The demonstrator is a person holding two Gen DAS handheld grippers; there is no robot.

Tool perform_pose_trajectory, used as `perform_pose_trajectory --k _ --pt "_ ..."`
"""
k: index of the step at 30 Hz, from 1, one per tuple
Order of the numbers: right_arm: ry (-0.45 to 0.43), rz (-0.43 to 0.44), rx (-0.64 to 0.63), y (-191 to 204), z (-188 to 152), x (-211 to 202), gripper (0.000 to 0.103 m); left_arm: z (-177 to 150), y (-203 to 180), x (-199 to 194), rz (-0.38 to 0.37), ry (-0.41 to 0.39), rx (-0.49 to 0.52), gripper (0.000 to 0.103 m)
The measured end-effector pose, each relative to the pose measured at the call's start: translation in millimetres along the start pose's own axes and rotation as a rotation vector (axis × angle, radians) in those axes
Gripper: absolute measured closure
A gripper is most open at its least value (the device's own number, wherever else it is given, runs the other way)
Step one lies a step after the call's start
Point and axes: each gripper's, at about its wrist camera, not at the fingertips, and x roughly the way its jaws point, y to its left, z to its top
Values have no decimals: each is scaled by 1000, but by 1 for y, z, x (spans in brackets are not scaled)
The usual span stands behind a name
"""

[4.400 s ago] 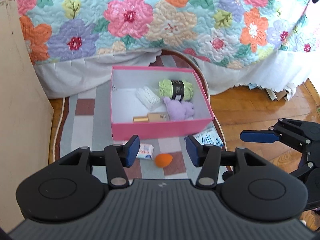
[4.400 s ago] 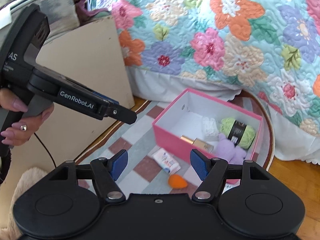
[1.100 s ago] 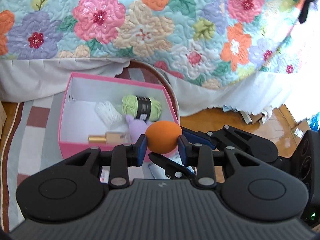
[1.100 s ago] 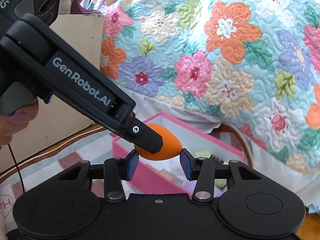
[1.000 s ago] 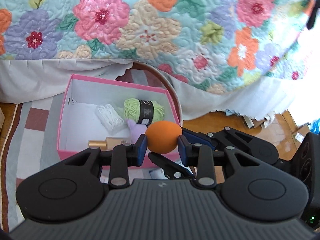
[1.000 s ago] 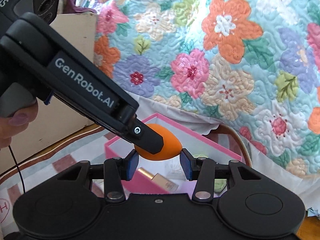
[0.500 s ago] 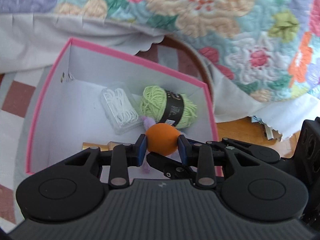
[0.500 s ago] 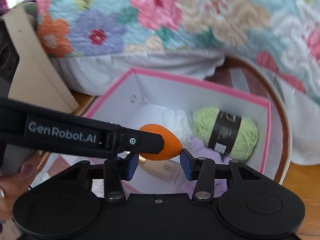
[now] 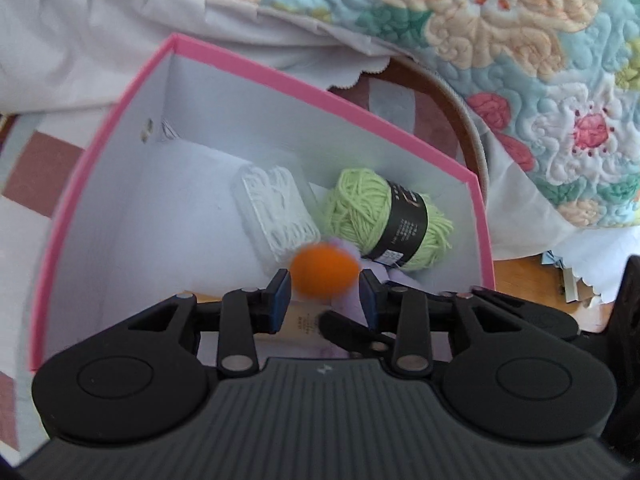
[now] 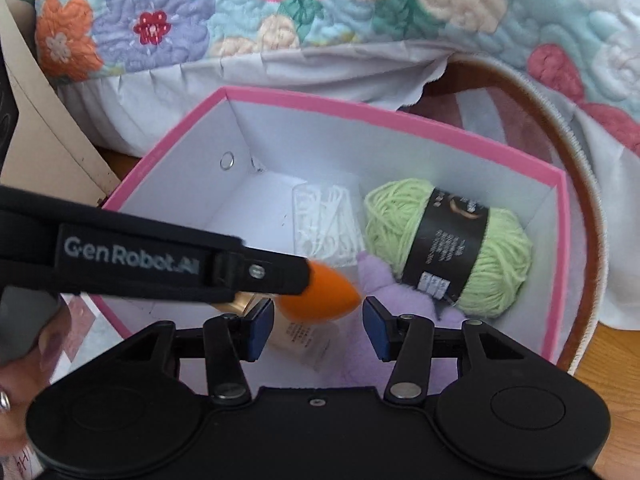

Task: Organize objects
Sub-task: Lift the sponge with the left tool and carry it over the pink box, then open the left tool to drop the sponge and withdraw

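An orange egg-shaped sponge (image 9: 324, 270), blurred, hangs over the open pink box (image 9: 320, 96). It sits between the pads of my left gripper (image 9: 324, 282), whose jaws are opening and no longer press it. My right gripper (image 10: 318, 312) comes in from the side. Its jaws are opening too, with a gap on each side of the sponge (image 10: 320, 292). The left gripper's finger (image 10: 272, 270) still overlaps the sponge's blunt end. Inside the box lie a green yarn ball (image 9: 384, 220), a white packet (image 9: 276, 204), a purple plush (image 10: 384, 280) and a gold-capped bottle (image 10: 296, 332).
The box stands on a checked rug (image 9: 36, 168) against a bed with a floral quilt (image 9: 500, 20) and a white skirt. A beige board (image 10: 44, 128) leans at the left. Wooden floor (image 10: 616, 352) shows at the right. A person's hand (image 10: 24, 364) holds the left gripper.
Both grippers sank together over the box with the sponge clamped between them. Their jaws have now widened, and the sponge has come loose and looks blurred.
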Motion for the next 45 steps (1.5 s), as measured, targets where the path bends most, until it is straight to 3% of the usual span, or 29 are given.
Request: perform_pose_trajectory --k 9,17,28,36,45 --pt "-105 40 50 7 -13 -67 44 -4 -13 -70 58 -21 100 63" --pt "-193 42 -70 52 -14 -143 44 -20 -16 -145 67 -15 141 63" --pt "-169 132 -106 105 -28 -209 34 -51 -1 -226 93 -45 179 62" --pt "-120 182 -114 132 -45 -214 33 -72 32 -233 82 -48 186 61" --pt "-87 187 -121 146 -69 -163 32 -84 68 -187 30 -27 194 61"
